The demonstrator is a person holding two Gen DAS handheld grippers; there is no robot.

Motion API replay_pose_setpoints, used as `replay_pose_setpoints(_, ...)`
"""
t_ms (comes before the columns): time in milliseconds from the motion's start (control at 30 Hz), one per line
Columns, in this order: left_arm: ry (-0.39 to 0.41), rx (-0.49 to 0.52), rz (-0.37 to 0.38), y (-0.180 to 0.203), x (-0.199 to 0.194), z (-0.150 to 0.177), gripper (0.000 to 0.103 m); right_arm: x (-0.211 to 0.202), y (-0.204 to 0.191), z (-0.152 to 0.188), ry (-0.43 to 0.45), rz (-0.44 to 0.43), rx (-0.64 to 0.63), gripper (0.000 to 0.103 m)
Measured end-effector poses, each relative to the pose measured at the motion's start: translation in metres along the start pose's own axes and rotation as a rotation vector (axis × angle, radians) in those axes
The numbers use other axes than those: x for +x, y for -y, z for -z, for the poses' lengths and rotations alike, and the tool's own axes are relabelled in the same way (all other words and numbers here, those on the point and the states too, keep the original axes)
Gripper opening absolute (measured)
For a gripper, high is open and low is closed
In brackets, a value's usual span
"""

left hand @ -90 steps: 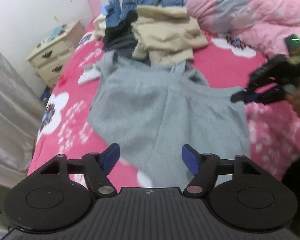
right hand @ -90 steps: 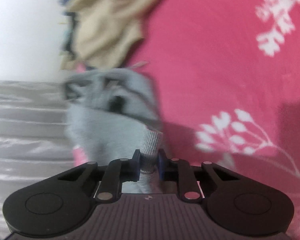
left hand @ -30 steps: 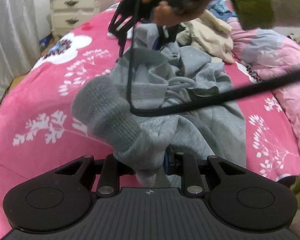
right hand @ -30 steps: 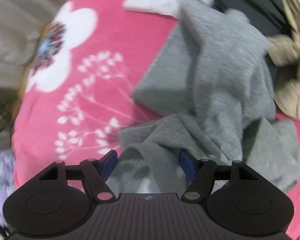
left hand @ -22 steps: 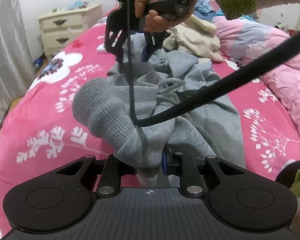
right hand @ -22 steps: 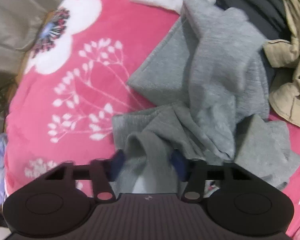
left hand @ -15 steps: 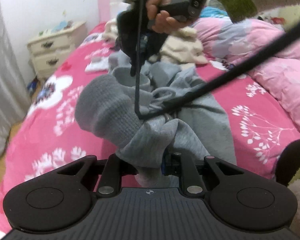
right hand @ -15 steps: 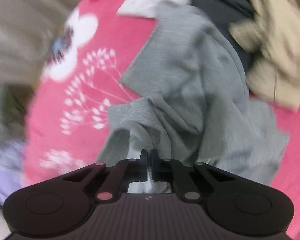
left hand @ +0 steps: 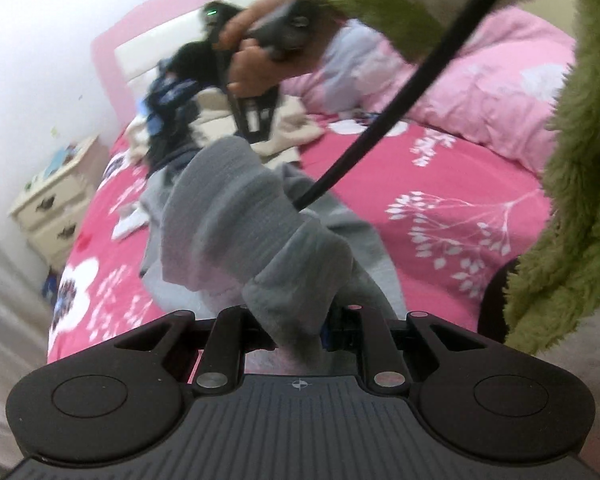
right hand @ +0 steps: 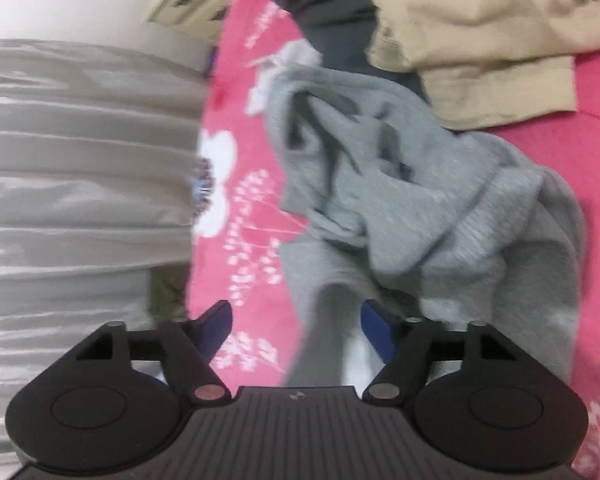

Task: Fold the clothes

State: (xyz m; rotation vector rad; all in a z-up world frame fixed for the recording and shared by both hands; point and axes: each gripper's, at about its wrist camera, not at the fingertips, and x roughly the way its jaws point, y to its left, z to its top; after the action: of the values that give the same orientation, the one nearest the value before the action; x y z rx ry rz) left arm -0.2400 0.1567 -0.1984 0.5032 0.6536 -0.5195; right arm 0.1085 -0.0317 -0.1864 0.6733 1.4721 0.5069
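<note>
A grey sweatshirt [right hand: 412, 200] lies crumpled on the pink flowered bedspread [left hand: 460, 184]. My left gripper [left hand: 296, 320] is shut on its ribbed cuff, and the sleeve [left hand: 240, 216] bulges up in front of the jaws. My right gripper [right hand: 296, 324] is opening, its blue pads [right hand: 216, 320] set wide apart. A fold of the grey cloth runs between them, and neither pad presses on it. In the left wrist view a person's hand [left hand: 256, 56] holds that right gripper above the far end of the sweatshirt.
A beige garment [right hand: 480, 40] and a dark one [right hand: 332, 0] lie beyond the sweatshirt. A pink quilt [left hand: 480, 80] is at the back right. A cream nightstand [left hand: 52, 208] and a grey curtain [right hand: 80, 160] stand on the left. A black cable [left hand: 380, 132] and a green fleece sleeve [left hand: 572, 200] cross the view.
The right gripper was shut on the grey cloth half a second ago and now stands wide. Both hands have lifted and swung. The left gripper has rolled and still holds the cuff.
</note>
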Motion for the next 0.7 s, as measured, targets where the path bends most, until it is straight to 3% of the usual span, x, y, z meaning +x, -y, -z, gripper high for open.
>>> replay_pose_setpoints(267, -0.042, 0.105, 0.009, 0.012, 0.013, -0.004, 0.017, 0.052, -0.011, -0.003, -0.076, 0.123, -0.217, 0.082)
replay_pose_setpoints(433, -0.067, 0.097, 0.009, 0.003, 0.011, -0.003, 0.016, 0.092, -0.021, 0.005, -0.168, 0.171, -0.332, 0.082)
replay_pose_setpoints(533, -0.072, 0.068, 0.003, -0.002, 0.011, -0.002, 0.017, 0.119, -0.017, 0.013, -0.242, 0.243, -0.351, 0.078)
replay_pose_setpoints(633, -0.082, 0.038, -0.002, -0.007, 0.012, -0.001, 0.017, 0.138, -0.007, 0.028, -0.294, 0.351, -0.369, 0.059)
replay_pose_setpoints(700, -0.095, 0.022, -0.007, -0.013, 0.011, 0.000, 0.017, 0.137, 0.001, 0.036, -0.287, 0.362, -0.345, 0.033)
